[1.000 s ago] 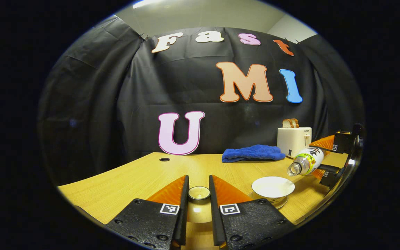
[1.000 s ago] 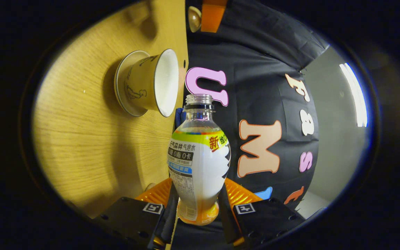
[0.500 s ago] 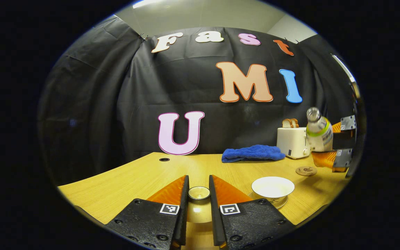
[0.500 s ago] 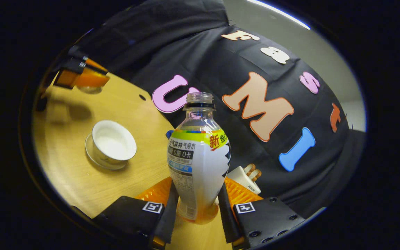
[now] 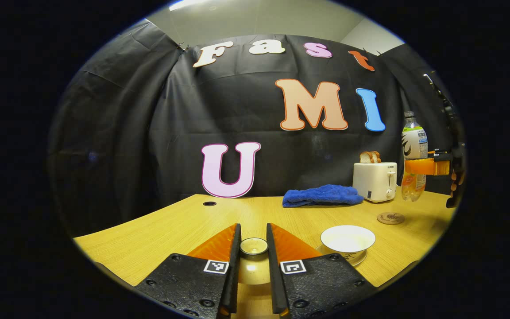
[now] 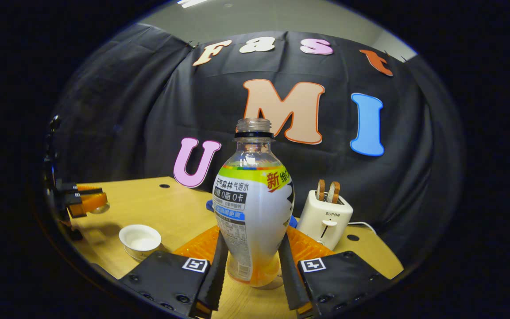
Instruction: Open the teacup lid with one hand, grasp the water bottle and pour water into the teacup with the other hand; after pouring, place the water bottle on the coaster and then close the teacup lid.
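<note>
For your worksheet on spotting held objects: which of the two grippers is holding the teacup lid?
The left gripper: its jaws pinch the teacup lid by the knob, whereas the right gripper grips the upright water bottle.

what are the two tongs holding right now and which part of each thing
Left tongs grip the teacup lid by its knob. Right tongs grip the water bottle at its lower body.

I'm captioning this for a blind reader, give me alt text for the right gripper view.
The right claw grips an upright, uncapped water bottle above a wooden table. An open teacup sits to the left, a toaster with bread to the right.
</note>
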### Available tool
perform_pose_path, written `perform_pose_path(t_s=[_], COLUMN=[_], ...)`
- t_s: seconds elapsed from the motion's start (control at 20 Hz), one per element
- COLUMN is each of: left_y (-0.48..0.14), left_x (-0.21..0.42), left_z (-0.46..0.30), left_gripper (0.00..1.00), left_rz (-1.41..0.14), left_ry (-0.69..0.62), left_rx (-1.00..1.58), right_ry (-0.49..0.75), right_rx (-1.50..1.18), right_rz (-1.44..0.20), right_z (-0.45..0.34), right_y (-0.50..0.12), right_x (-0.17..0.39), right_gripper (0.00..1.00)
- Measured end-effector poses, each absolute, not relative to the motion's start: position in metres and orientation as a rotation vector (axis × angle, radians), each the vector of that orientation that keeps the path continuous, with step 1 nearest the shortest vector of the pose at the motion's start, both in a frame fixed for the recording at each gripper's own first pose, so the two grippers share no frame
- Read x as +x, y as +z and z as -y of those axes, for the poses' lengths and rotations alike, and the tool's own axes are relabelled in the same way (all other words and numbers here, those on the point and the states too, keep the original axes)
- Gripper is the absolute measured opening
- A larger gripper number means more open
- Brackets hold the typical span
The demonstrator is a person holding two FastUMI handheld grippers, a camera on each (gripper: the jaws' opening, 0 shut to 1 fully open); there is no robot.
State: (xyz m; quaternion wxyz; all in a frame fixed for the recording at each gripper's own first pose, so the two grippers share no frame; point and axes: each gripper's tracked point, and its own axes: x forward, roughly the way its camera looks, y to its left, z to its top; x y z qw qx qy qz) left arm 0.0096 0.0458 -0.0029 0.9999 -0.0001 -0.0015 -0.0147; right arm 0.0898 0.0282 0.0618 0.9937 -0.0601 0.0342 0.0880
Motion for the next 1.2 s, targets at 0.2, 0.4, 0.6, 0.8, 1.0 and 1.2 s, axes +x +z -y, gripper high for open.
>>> perform_pose_path(t_s=[0.2,0.4,0.6,0.8,1.0,1.2], left_y=[-0.003,-0.003,-0.003,-0.003,-0.003,-0.003], left_x=[0.01,0.009,0.01,0.01,0.011,0.01], left_z=[-0.046,-0.046,-0.046,-0.047,-0.047,-0.047], left_gripper=[0.28,0.28,0.28,0.28,0.28,0.28], left_rz=[0.003,0.003,0.003,0.003,0.003,0.002], left_ry=[-0.03,-0.028,-0.028,-0.028,-0.027,-0.026], left_rx=[0.0,0.0,0.0,0.0,0.0,0.0], right_ry=[0.156,0.135,0.129,0.12,0.116,0.112], right_rx=[-0.041,-0.027,-0.005,-0.015,-0.012,-0.034], right_rz=[-0.061,-0.117,-0.139,-0.153,-0.161,-0.154], right_z=[-0.003,0.008,0.012,0.013,0.012,0.014], right_y=[0.045,0.017,-0.001,-0.013,-0.019,-0.021], right_x=[0.103,0.118,0.132,0.135,0.137,0.139], right_gripper=[0.6,0.61,0.61,0.6,0.65,0.65])
